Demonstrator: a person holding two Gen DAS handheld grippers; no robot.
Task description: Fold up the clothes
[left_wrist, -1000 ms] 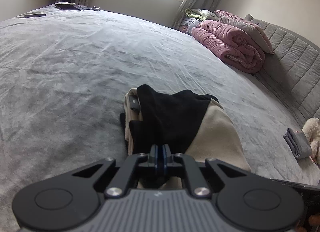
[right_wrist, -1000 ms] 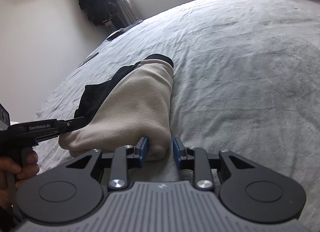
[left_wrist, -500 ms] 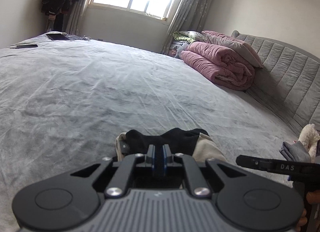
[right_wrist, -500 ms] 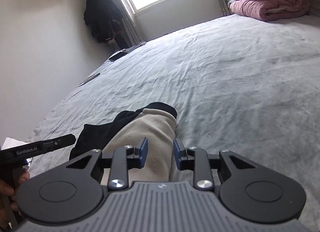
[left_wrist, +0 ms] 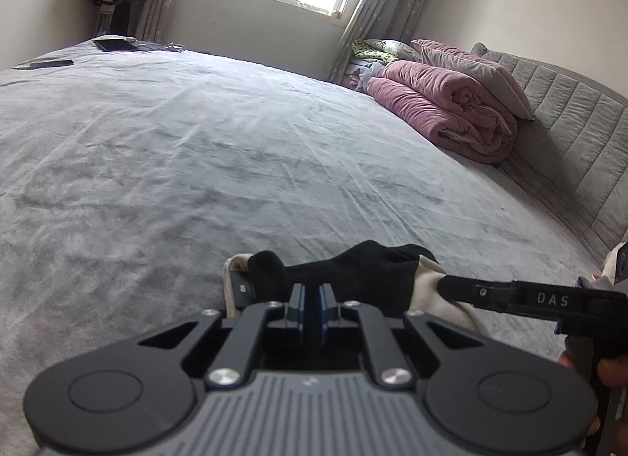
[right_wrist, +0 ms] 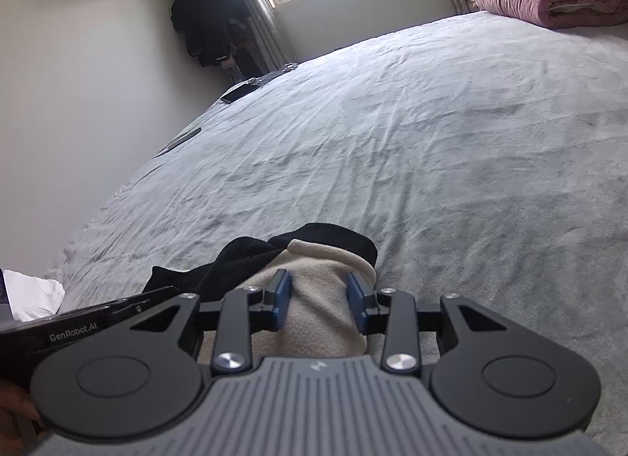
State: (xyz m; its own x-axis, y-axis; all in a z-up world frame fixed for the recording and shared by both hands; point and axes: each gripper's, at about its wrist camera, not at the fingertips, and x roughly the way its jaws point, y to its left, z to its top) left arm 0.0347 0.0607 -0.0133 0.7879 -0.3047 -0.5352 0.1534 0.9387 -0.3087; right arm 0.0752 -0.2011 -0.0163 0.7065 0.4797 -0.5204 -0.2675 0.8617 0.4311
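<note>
A folded black and beige garment [left_wrist: 365,273] lies on the grey bed sheet [left_wrist: 196,165], close in front of both grippers. My left gripper [left_wrist: 312,301] is shut and empty, just short of the garment's black part. My right gripper [right_wrist: 318,301] is open, its blue pads [right_wrist: 281,299] standing over the beige part [right_wrist: 314,299] without closing on it. The right gripper's finger [left_wrist: 510,293] shows at the right of the left wrist view, touching the beige edge. The left gripper [right_wrist: 78,318] shows at the lower left of the right wrist view.
A rolled pink quilt [left_wrist: 443,118] and pillows lie by the grey padded headboard [left_wrist: 569,134]. A tablet [left_wrist: 115,44] and a phone [left_wrist: 51,63] lie at the far edge. A dark coat [right_wrist: 208,32] hangs in the corner by the window.
Both grippers have drawn back and tilted up from the garment. The left gripper let go of the black cloth. The right gripper's jaws have opened wider.
</note>
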